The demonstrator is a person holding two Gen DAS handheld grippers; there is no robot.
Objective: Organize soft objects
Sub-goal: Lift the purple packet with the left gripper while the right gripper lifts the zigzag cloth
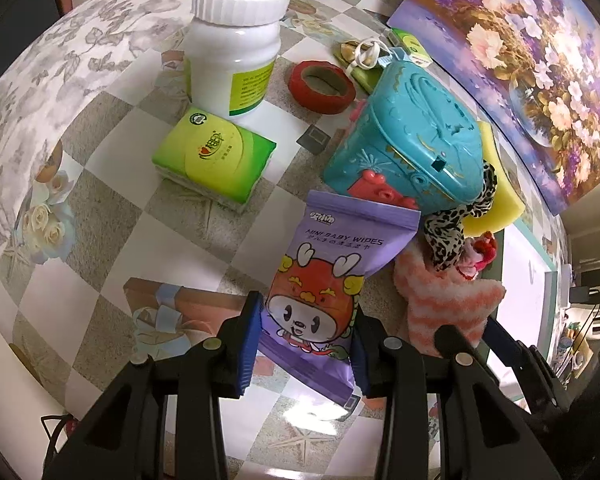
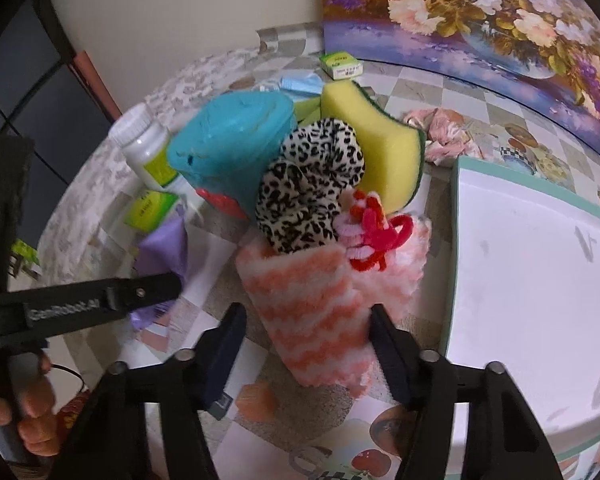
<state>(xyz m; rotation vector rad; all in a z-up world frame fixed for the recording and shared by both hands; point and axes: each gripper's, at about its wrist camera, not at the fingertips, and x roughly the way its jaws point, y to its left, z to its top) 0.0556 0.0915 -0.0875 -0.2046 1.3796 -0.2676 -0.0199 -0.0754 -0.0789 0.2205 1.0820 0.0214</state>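
Fluffy cloth (image 2: 312, 312), orange-white zigzag stripes, folded, between right gripper (image 2: 308, 344) fingers.

Glossy plastic wipes pack (image 1: 324, 280); fluffy striped cloth (image 2: 316, 312); porous foam sponge (image 2: 376, 148).

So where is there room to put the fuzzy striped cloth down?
The white tray on the right looks bare. There is also open tablecloth left of the green tissue pack. Around the teal box, sponge and leopard scrunchie it is crowded.
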